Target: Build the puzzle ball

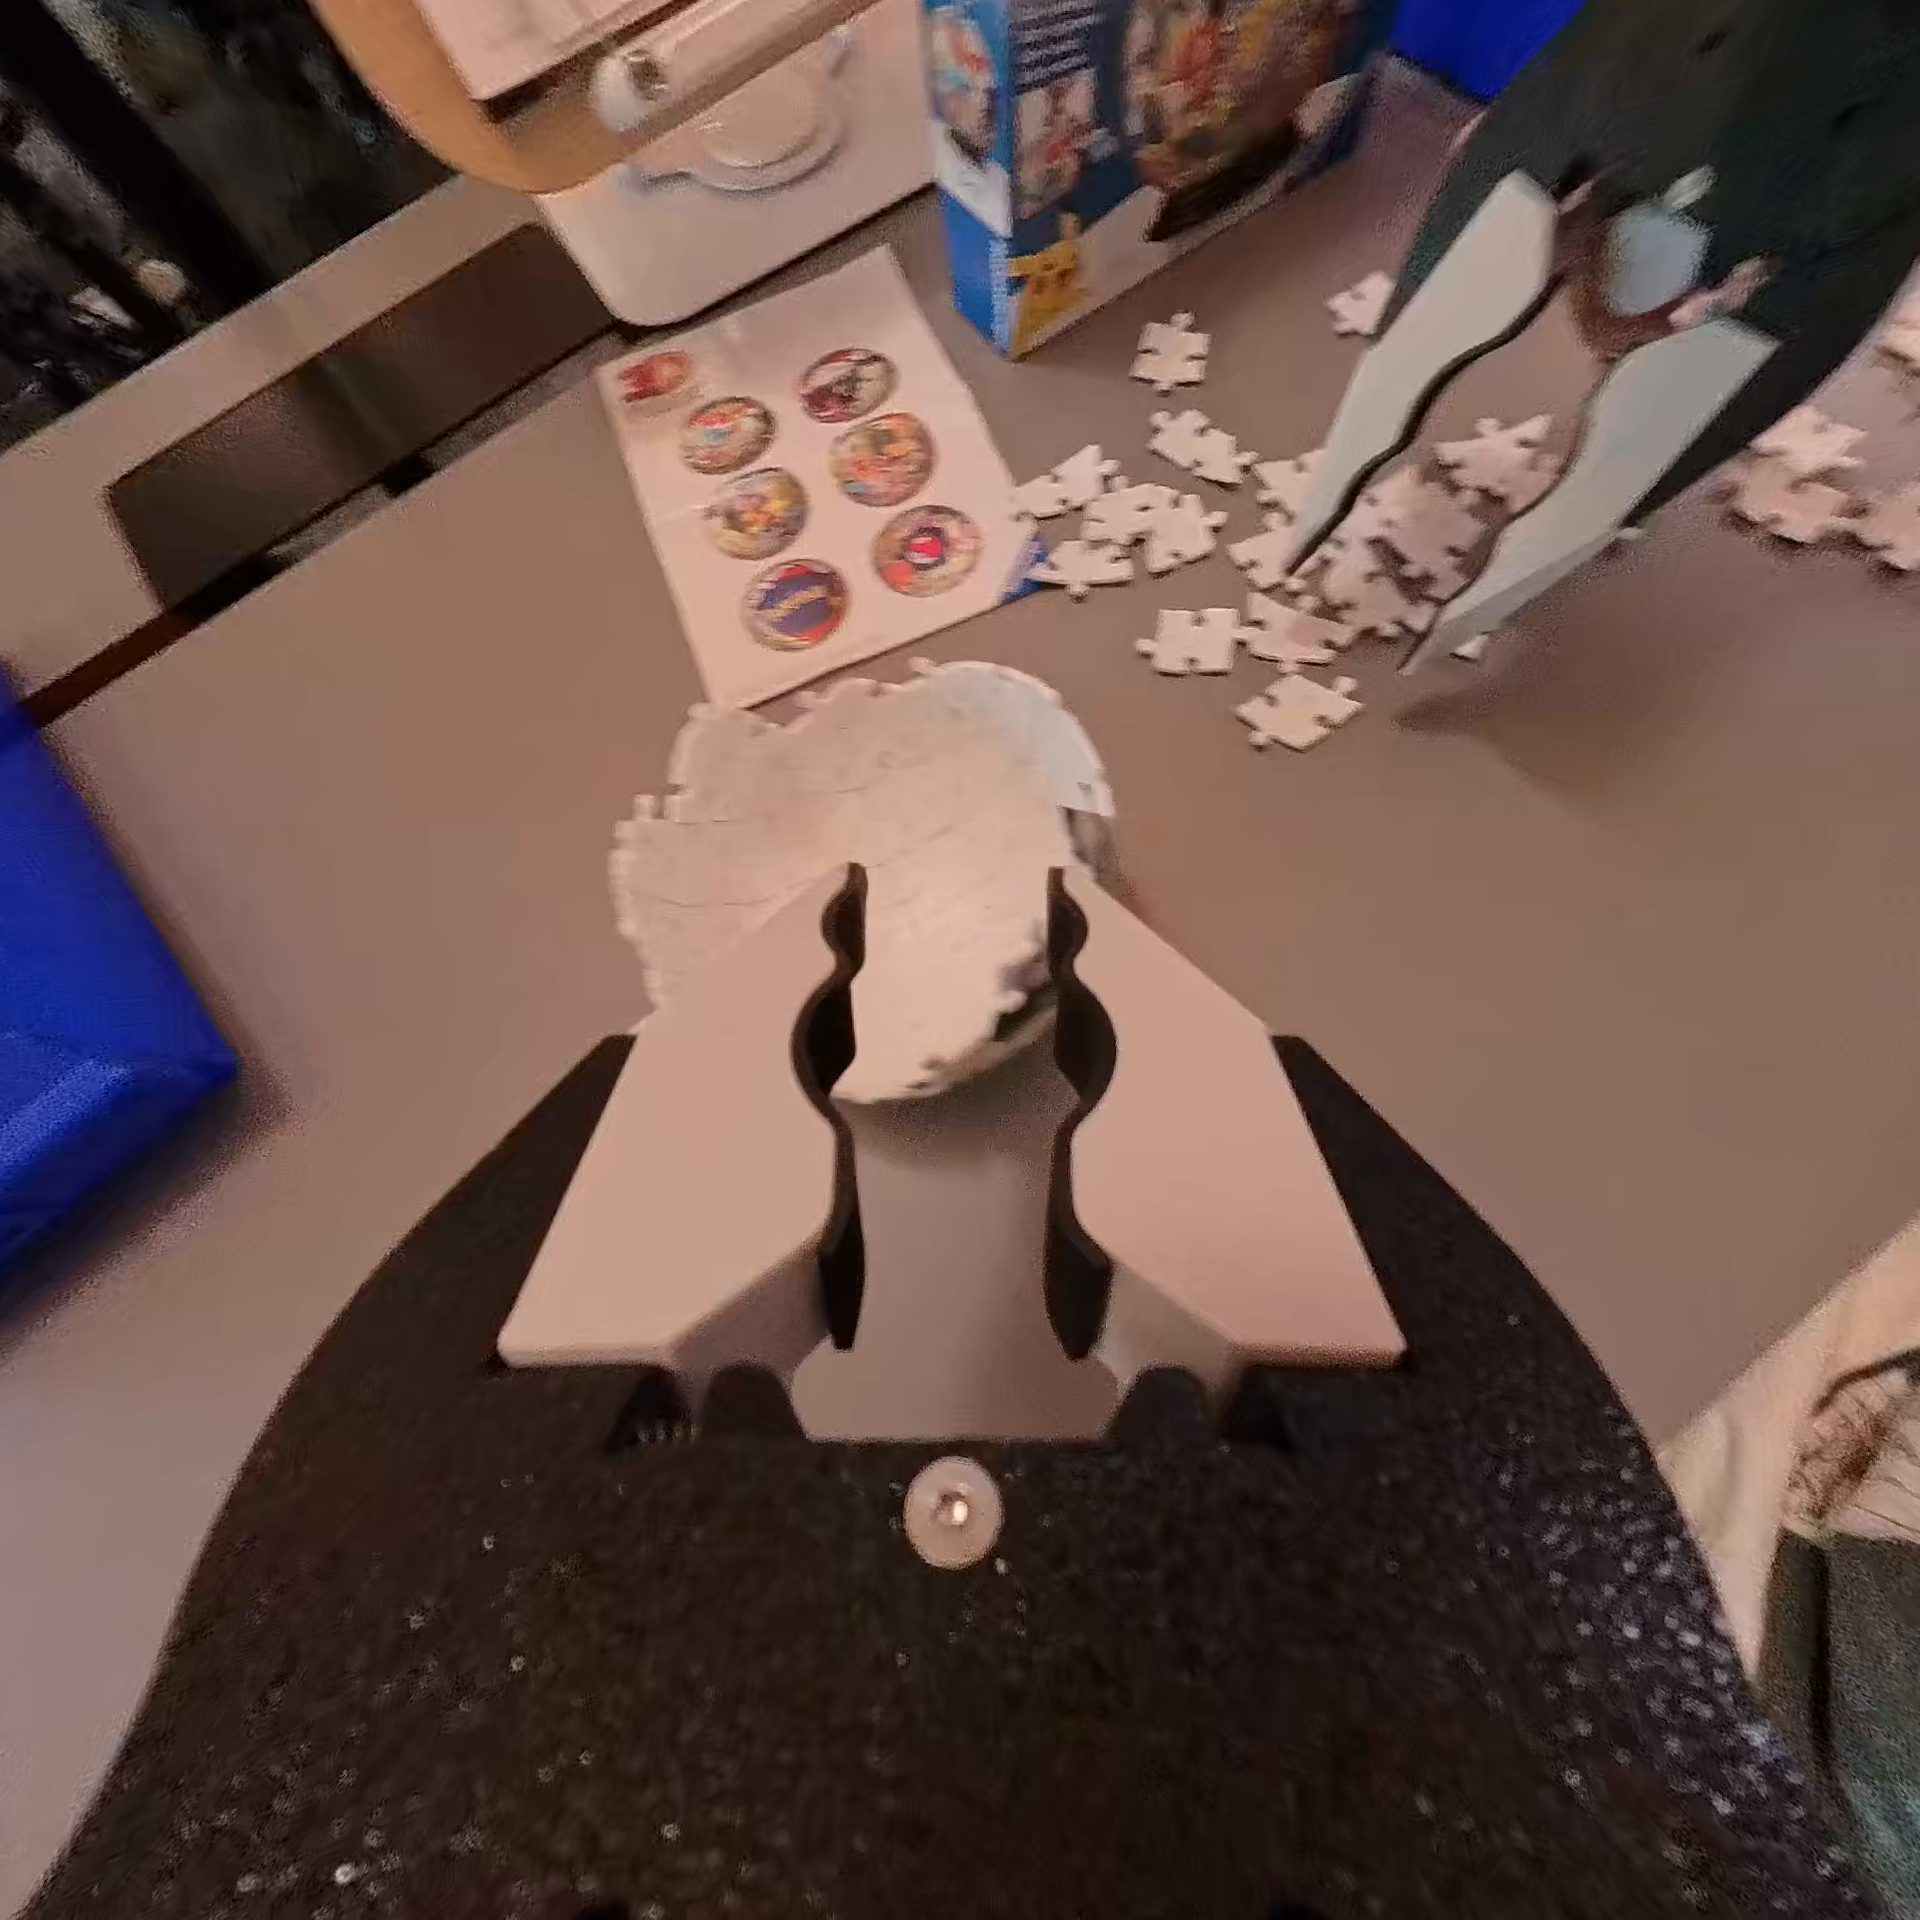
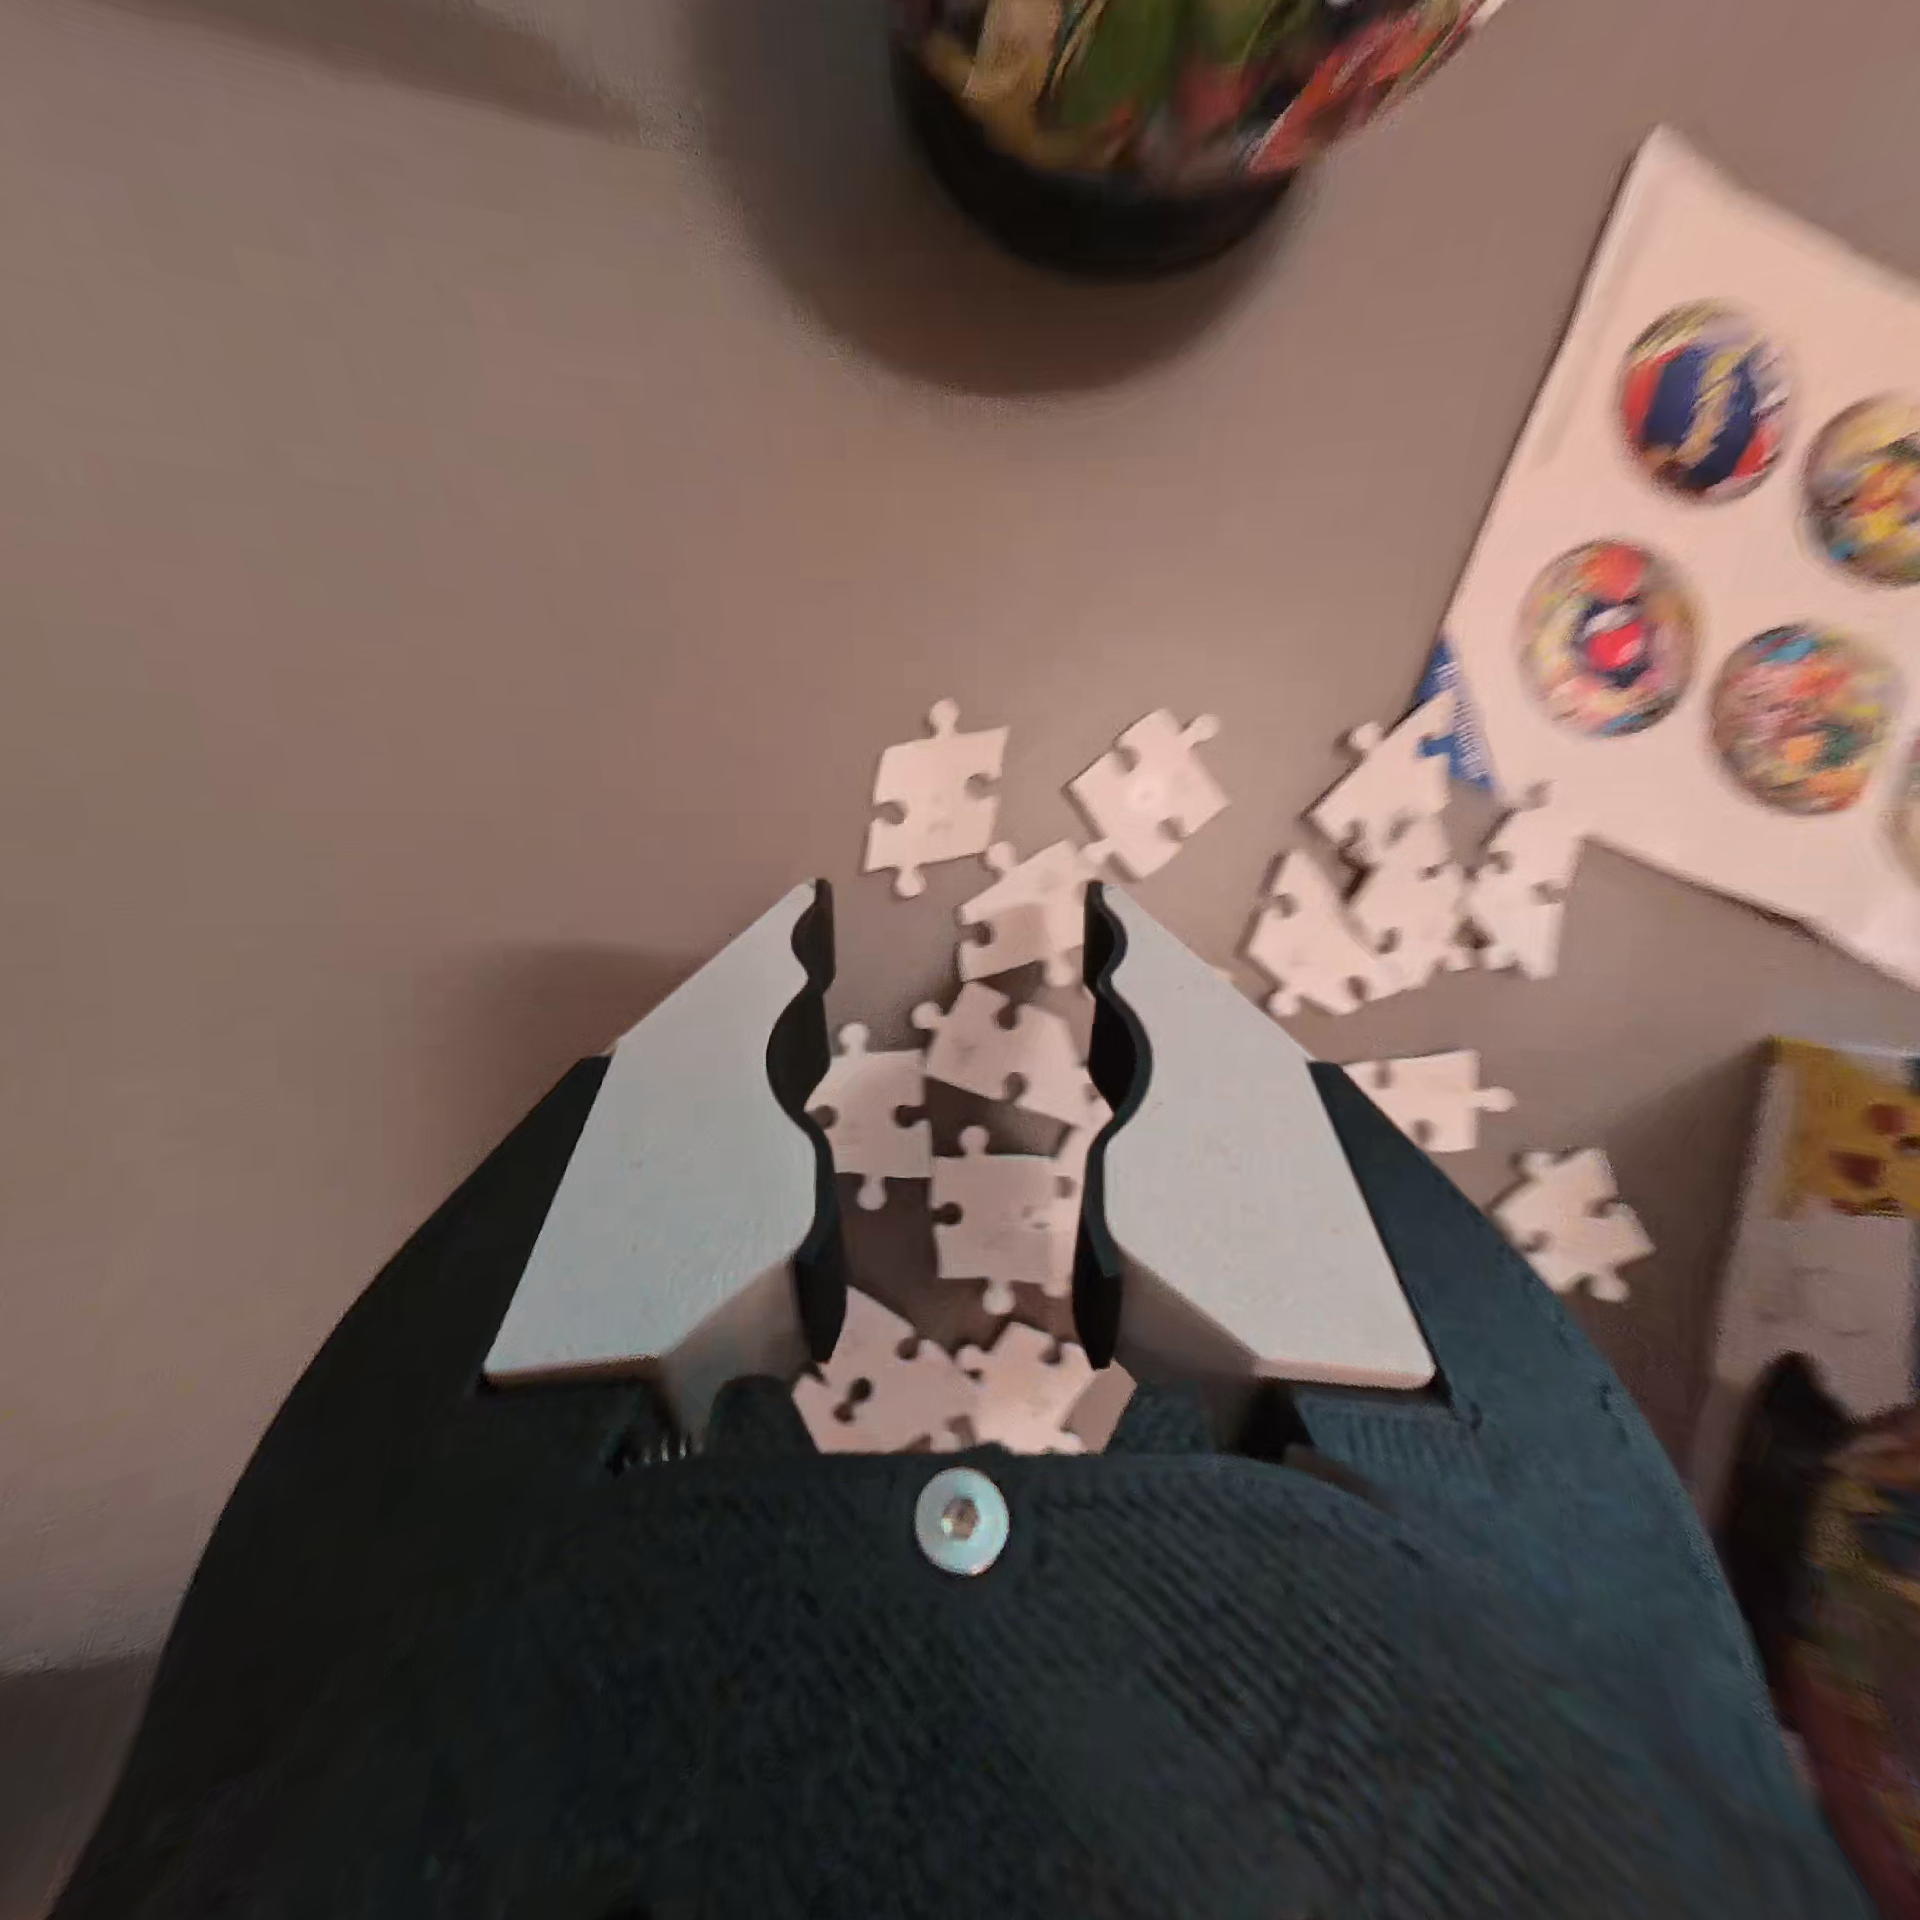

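The partly built puzzle ball [image 1: 790, 790] is a curved shell showing its white inner side. My left gripper [image 1: 954, 875] is shut on its near edge, with the shell wall between the jaws. The ball's colourful outer side with a dark bottom shows at the top of the right wrist view [image 2: 1122, 135]. My right gripper [image 2: 958, 902] is open and empty, just above a pile of loose white puzzle pieces [image 2: 997, 1070] lying face down. It also shows in the left wrist view [image 1: 1361, 613], over the same pieces [image 1: 1143, 520].
A white picture sheet [image 1: 821, 488] with printed round images lies beyond the ball, also in the right wrist view [image 2: 1714, 582]. The blue puzzle box [image 1: 1091, 156] stands at the back. A white appliance [image 1: 727, 208] is behind the sheet. A blue object [image 1: 83, 1039] is at the left. My right fingertips sit around 20 cm from my left ones. It is some 25 cm from my left tips to the blue object [image 1: 83, 1039].
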`<action>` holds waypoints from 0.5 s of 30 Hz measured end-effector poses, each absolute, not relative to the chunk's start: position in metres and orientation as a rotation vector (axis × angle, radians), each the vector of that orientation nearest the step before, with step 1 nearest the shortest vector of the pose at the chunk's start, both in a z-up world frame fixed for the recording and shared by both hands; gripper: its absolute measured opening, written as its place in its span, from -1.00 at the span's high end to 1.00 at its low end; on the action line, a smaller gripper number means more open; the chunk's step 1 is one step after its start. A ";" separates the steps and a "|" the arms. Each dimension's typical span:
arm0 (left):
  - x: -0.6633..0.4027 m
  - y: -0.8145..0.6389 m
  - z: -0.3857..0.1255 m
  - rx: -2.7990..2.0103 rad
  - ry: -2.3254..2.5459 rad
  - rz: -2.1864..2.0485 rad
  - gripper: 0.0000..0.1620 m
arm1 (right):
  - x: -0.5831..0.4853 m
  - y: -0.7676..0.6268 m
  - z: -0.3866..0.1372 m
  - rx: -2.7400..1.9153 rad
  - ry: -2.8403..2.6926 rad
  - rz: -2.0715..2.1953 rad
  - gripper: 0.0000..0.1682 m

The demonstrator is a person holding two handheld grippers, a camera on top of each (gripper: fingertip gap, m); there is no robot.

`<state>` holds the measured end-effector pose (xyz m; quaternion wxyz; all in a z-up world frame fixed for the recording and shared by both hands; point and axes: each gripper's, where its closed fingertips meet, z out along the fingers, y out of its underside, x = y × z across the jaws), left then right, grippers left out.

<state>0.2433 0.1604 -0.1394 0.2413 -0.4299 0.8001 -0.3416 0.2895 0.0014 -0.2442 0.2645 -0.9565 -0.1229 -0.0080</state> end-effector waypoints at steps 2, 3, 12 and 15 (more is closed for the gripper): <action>0.227 0.143 -0.152 -1.162 2.221 -0.992 0.63 | 0.277 0.002 -0.256 -2.581 -0.329 0.016 0.48; 0.219 0.134 -0.160 -1.153 2.245 -1.015 0.64 | 0.274 0.007 -0.259 -2.562 -0.335 0.015 0.49; 0.172 0.101 -0.204 -1.203 2.346 -1.130 0.64 | 0.278 0.020 -0.265 -2.602 -0.226 0.039 0.59; 0.168 0.098 -0.202 -1.215 2.336 -1.192 0.65 | 0.279 0.022 -0.265 -2.591 -0.161 0.092 0.71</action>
